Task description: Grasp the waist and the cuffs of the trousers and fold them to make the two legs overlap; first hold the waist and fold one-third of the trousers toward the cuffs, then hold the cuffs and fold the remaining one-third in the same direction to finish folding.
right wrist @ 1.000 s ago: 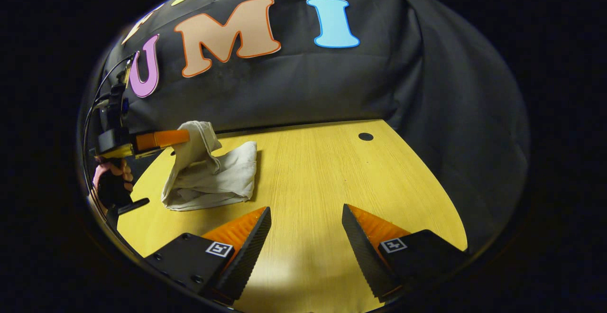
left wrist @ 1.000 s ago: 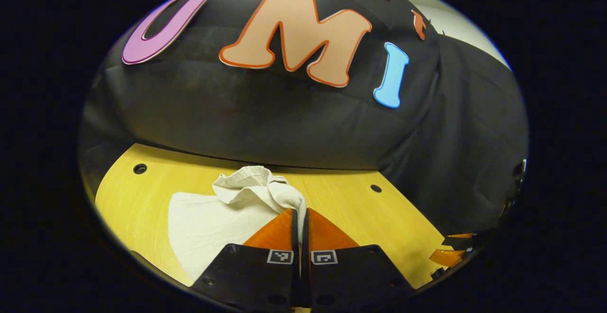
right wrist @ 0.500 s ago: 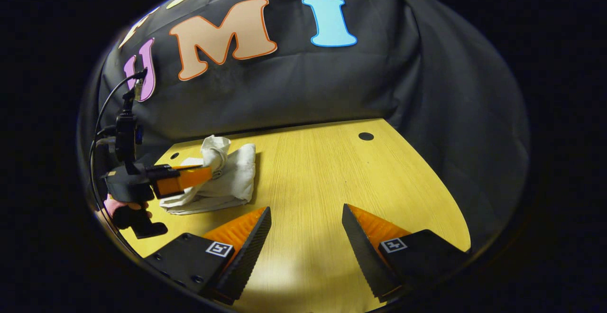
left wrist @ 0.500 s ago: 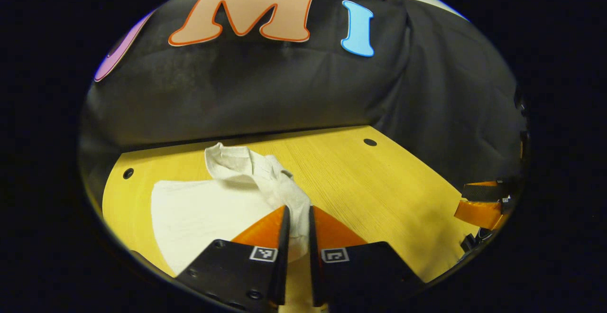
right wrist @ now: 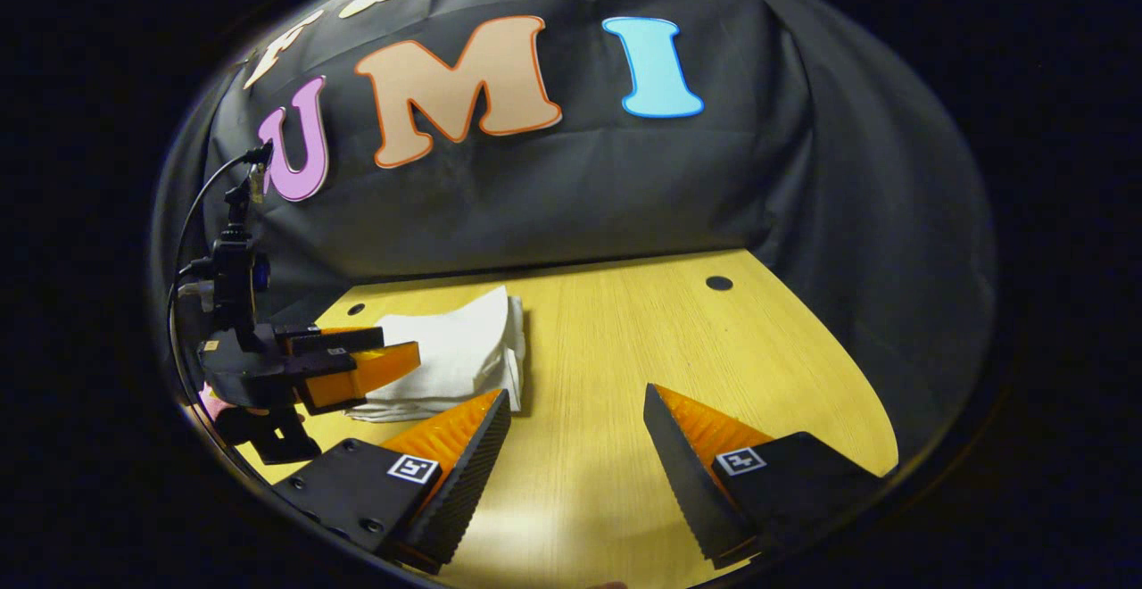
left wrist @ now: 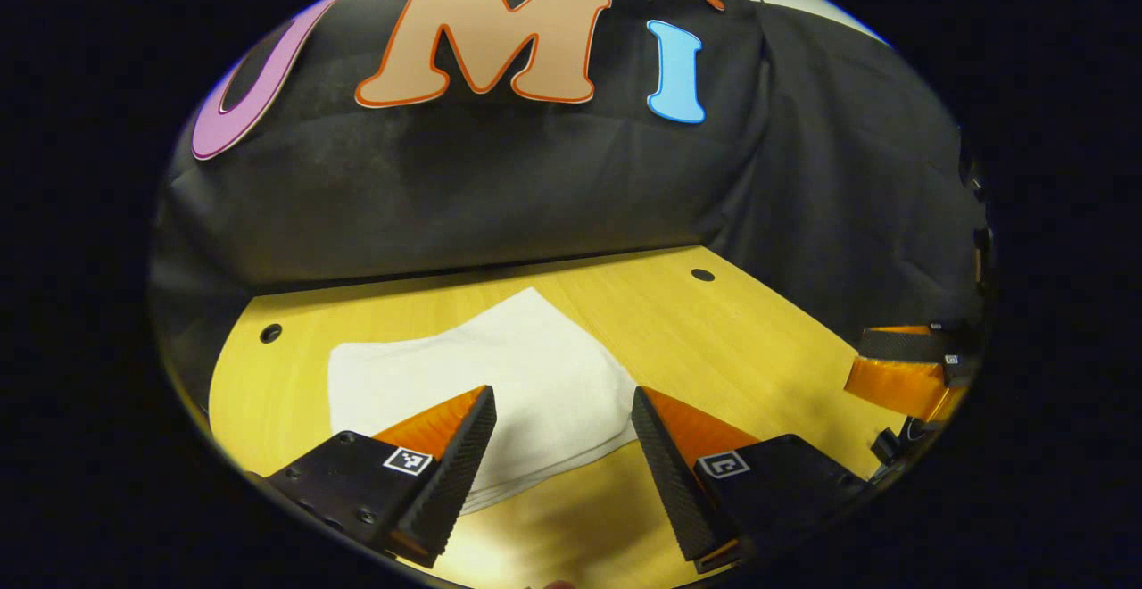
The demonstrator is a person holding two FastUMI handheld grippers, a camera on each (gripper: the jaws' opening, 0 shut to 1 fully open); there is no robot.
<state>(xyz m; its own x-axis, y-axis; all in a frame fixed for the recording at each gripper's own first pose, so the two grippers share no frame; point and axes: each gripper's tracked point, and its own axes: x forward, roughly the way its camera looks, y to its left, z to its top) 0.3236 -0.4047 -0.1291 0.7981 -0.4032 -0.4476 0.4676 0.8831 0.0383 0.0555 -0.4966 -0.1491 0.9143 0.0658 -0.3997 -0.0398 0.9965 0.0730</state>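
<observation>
Trousers (left wrist: pixel 500 375): white, lying flat as a compact layered stack on the table (left wrist: pixel 714 339), toward its left and far part, near the wall. Stacked edges show along the near side.
Fold: judged complete — no loose leg or cuff trails out of the stack.
Left gripper (left wrist: pixel 562 442): fingers spread wide, nothing between them. It hangs just over the near edge of the stack, placed as a gripper that has let the cloth go would be.
Right gripper (right wrist: pixel 575 446): fingers likewise parted and empty — held over bare table, to the right of the stack and apart from it, clear of the work.
Cross-check: the right gripper view has the left gripper (right wrist: pixel 375 361) at the stack's left side, fingers apart.
Risk: low; a snag on withdrawal could lift the top layer.
</observation>
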